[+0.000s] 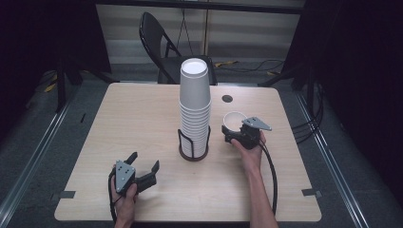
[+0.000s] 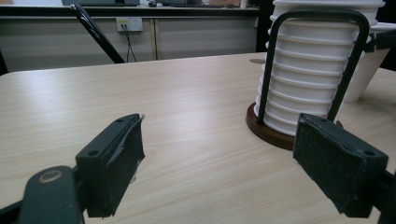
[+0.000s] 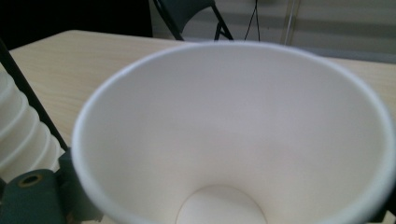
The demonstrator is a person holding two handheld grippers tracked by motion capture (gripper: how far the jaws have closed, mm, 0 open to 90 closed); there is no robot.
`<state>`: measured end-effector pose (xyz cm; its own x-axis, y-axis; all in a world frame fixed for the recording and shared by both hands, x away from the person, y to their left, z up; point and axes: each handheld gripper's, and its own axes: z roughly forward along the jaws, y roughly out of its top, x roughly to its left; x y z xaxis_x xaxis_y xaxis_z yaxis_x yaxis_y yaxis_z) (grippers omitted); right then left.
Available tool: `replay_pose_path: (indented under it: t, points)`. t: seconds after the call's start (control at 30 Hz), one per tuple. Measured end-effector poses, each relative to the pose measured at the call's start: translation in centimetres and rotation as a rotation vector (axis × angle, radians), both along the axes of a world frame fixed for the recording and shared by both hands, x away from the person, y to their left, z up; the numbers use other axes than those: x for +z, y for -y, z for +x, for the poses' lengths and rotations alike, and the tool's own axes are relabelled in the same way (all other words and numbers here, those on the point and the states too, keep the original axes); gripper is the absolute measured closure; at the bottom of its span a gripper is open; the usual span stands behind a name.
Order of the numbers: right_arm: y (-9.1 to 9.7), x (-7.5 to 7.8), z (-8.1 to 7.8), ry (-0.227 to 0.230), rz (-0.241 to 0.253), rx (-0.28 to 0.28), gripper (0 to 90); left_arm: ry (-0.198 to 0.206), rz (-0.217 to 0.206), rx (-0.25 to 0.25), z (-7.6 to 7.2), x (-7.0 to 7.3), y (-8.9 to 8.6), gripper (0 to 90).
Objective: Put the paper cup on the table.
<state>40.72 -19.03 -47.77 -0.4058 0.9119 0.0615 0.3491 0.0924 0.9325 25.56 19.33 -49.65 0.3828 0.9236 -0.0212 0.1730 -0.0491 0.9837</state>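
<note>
So the right gripper (image 1: 234, 130) is pinching a single white paper cup (image 1: 234, 120), holding it just to the right of the tall cup stack (image 1: 195, 107) near the middle of the tabletop (image 1: 138, 118). From the right gripper view you're looking straight into the cup's (image 3: 233, 135) open mouth, with its round bottom at the lower edge and the ribbed rims of the stack (image 3: 21, 135) off to the left. That stack sits in a holder (image 1: 194, 151) with a dark round base and black wire uprights, and the cup on top has its white flat end facing up. The left gripper (image 1: 143, 166) is down at the near left part of the tabletop, well apart from the stack, with its jaws spread wide and nothing between them. In the left gripper view the two black pads (image 2: 119, 161) frame bare wood, with the holder (image 2: 271, 133) and its stack ahead on the right. A dark folding chair (image 1: 164, 45) stands behind the far edge.
</note>
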Motion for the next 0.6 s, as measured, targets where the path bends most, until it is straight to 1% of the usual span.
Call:
replay_pose_path:
  t: [0.03,0.07,0.1,0.17,0.23,0.27,0.37,0.4,0.43,0.47,0.53,0.6]
  points:
    - [0.1,-0.3,0.0,-0.005,-0.002,0.003,11.7,0.000,0.000,0.000,0.0,0.0,0.0,16.0]
    - [0.2,-0.6,-0.1,-0.020,-0.001,0.000,12.5,0.001,0.000,0.000,0.0,0.0,0.0,16.0]
    - [0.2,-0.6,-0.1,-0.020,-0.001,0.000,12.5,0.001,0.000,0.000,0.0,0.0,0.0,16.0]
    - [0.4,-0.9,-0.3,-0.050,-0.007,0.001,13.0,-0.001,-0.001,-0.002,0.0,0.0,0.0,16.1]
    - [0.4,-1.0,-0.4,-0.058,-0.007,0.000,13.1,-0.004,0.000,0.000,0.0,0.0,0.1,16.1]
    - [0.5,-1.0,-0.5,-0.058,-0.007,-0.003,13.1,-0.006,0.008,-0.001,0.0,0.0,0.1,16.0]
    - [0.8,-1.1,-0.9,-0.065,-0.002,-0.011,13.4,-0.006,0.008,0.000,0.0,0.0,0.1,16.1]
    - [1.0,-1.2,-1.2,-0.073,0.003,-0.017,13.7,-0.003,0.000,0.002,0.0,0.0,0.1,16.1]
    - [1.0,-1.2,-1.2,-0.073,0.003,-0.017,13.7,-0.003,0.007,0.000,0.0,0.0,0.0,16.1]
    - [1.1,-1.3,-1.5,-0.070,0.004,-0.020,13.8,-0.003,0.000,0.001,0.0,0.0,0.1,16.1]
    - [1.2,-1.2,-1.9,-0.070,-0.003,-0.028,13.6,-0.007,0.006,0.002,0.1,0.0,0.1,16.1]
    - [1.4,-1.2,-2.5,-0.080,-0.004,-0.032,13.4,-0.007,0.007,0.005,0.1,0.0,0.1,16.2]
